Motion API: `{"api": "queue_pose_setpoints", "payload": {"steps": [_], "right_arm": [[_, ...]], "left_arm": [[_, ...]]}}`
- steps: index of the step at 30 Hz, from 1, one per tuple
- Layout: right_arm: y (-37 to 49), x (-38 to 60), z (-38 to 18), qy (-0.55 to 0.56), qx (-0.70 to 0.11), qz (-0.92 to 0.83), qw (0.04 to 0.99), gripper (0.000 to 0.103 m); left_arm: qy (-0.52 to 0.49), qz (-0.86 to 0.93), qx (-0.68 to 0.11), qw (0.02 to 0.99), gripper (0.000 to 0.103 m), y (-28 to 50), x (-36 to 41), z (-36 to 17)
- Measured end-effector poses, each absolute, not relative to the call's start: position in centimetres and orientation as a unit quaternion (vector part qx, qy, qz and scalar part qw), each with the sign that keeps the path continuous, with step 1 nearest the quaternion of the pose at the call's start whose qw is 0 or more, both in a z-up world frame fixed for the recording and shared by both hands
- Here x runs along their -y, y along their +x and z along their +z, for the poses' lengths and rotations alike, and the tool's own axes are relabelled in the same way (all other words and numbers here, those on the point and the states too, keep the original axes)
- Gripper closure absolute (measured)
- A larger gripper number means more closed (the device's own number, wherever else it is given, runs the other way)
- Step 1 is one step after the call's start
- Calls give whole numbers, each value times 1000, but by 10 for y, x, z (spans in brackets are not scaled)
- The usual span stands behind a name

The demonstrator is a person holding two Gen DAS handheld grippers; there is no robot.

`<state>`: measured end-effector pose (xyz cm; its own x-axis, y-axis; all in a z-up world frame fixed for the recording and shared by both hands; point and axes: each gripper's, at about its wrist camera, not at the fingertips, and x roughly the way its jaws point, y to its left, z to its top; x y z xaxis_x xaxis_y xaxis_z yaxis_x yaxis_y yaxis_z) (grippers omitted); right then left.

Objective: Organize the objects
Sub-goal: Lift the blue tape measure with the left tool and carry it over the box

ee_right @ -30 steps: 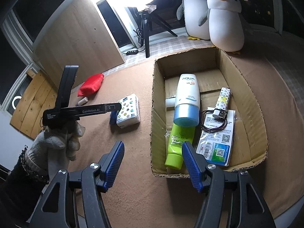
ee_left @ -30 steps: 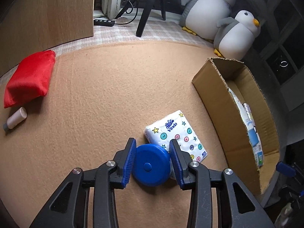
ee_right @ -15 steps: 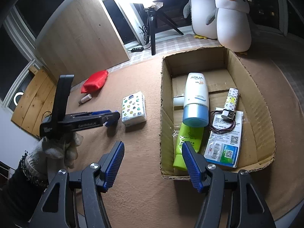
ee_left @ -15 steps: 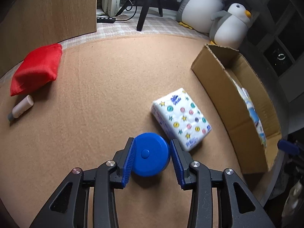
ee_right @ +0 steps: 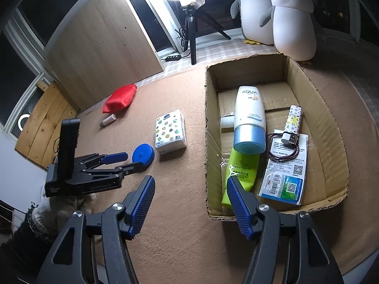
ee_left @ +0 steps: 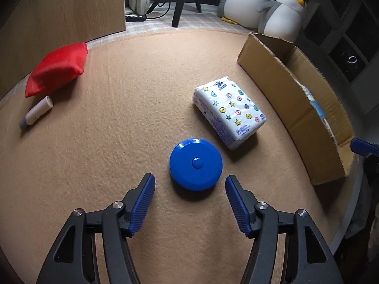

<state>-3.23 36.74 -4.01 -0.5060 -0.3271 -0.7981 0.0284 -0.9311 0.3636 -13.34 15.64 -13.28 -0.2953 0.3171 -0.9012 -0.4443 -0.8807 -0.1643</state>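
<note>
From the left we see a red pouch (ee_left: pixel 55 69) at the far edge of the tan mat (ee_left: pixel 113 123), and a small beige tube (ee_left: pixel 36 113) just beside it. Our left gripper (ee_left: pixel 190 195) points down at the mat with its jaws opening; the blue round case (ee_left: pixel 195 163) lies flat on the mat just ahead of the fingertips, and the blue pads (ee_left: pixel 142 204) stand clear of it on both sides, so we grip nothing there. In the right wrist view the same case (ee_right: pixel 143 154) sits by the tips of that gripper (ee_right: pixel 129 160), which a gloved hand (ee_right: pixel 68 203) carries.

Just beyond the case, to its right, lies a white tissue pack (ee_left: pixel 228 111) printed with stars and buttons, close to the case; we cannot tell whether they touch.

Further right stands the open cardboard box (ee_right: pixel 315 90). Inside it we find a white sunscreen bottle (ee_right: pixel 248 118) with a blue cap, lying lengthwise, its cap resting over a lime-green tube (ee_right: pixel 241 168). A white cylinder (ee_right: pixel 226 121) peeks out beside the bottle. To the right lie a small patterned stick (ee_right: pixel 293 119), a coil of thin dark cable with a small white plug (ee_right: pixel 287 145), and under them a flat printed packet (ee_right: pixel 284 179) with barcodes.

Our right gripper (ee_right: pixel 190 203) hovers before the box's near left corner, its jaws apart and empty.

Behind the box stand two plush penguins (ee_right: pixel 293 21).
</note>
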Motion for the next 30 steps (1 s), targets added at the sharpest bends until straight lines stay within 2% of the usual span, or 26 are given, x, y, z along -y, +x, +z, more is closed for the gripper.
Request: {"api": "queue_pose_setpoints", "payload": {"steps": [12,16,30], "right_arm": [[-31,-364,-38,488,157,-852,104,44],[-30,-365,-38,489,159,-852,99,44],[-24,-376,-32,478,163,-859,87,44]], "left_arm": [[-533,816,-60,215,38,-146,-170,-138],[-523,821,-89,211,49,-144,-180,-138],[-515,826,-88,210,49,-137,-175,-124]]}}
